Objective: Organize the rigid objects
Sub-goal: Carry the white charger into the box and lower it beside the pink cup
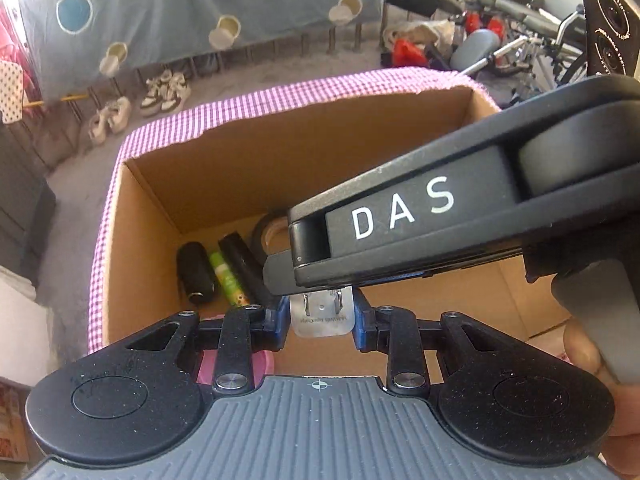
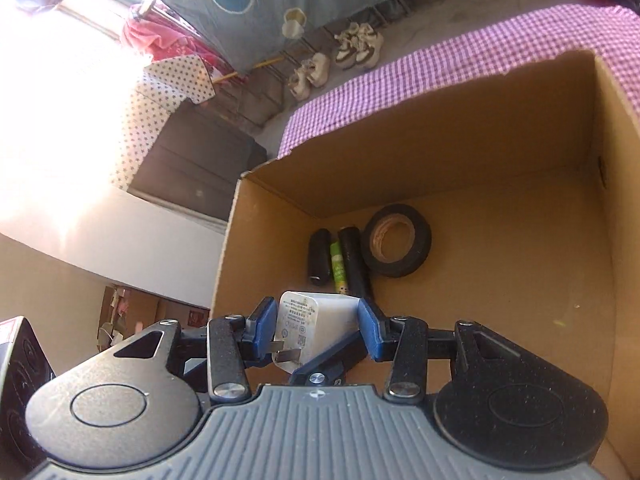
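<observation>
Now your right gripper point(image 2: 318, 330) has its blue fingers point(image 2: 264, 326) clamped on the white plastic plug-in charger point(image 2: 310, 320), prongs facing back toward you, held above the near part of the open brown cardboard box point(image 2: 500, 152). Your left gripper point(image 1: 322, 316) has its fingers clamped on a small flat silvery metal tool point(image 1: 322, 318), also over the box. Inside, against the far left corner, lie two black cylinders point(image 2: 319, 256), a green tube point(image 2: 338, 266) and a black tape roll point(image 2: 396, 242), packed side by side, likely to save floor space. That box rests on a pink checked cloth point(image 2: 460, 68).
</observation>
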`<state>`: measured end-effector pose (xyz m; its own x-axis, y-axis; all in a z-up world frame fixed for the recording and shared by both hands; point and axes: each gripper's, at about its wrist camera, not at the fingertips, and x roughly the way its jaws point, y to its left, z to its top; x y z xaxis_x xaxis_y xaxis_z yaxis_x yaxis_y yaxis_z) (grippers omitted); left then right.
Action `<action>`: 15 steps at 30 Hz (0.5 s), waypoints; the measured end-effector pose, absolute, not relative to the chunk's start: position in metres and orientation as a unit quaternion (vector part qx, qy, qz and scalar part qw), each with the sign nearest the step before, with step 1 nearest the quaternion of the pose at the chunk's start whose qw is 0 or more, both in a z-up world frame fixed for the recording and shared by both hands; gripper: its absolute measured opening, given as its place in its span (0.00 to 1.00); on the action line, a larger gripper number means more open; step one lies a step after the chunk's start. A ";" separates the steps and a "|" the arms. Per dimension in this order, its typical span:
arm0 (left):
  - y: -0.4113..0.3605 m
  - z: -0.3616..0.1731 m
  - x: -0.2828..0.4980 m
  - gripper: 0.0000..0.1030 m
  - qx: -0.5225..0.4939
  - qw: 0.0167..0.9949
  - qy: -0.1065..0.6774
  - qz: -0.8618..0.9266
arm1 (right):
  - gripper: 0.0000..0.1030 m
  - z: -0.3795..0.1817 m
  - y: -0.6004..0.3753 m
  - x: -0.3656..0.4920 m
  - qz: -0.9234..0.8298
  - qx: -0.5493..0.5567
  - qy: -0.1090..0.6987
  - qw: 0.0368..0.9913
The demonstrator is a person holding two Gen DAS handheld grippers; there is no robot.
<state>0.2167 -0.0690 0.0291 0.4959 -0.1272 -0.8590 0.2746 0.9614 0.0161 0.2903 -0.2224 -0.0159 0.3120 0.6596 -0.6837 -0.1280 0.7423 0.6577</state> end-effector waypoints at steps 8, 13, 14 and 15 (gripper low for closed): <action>-0.059 0.002 0.250 0.28 0.040 0.830 0.547 -0.101 | 0.46 -0.049 -0.216 0.312 0.237 0.242 0.566 0.752; -0.057 0.001 0.251 0.28 0.035 0.826 0.555 -0.094 | 0.46 -0.052 -0.214 0.315 0.236 0.242 0.571 0.748; -0.057 0.002 0.251 0.28 0.035 0.826 0.555 -0.094 | 0.46 -0.052 -0.214 0.316 0.236 0.242 0.572 0.748; -0.057 0.002 0.250 0.28 0.035 0.825 0.556 -0.094 | 0.46 -0.052 -0.214 0.316 0.236 0.242 0.572 0.747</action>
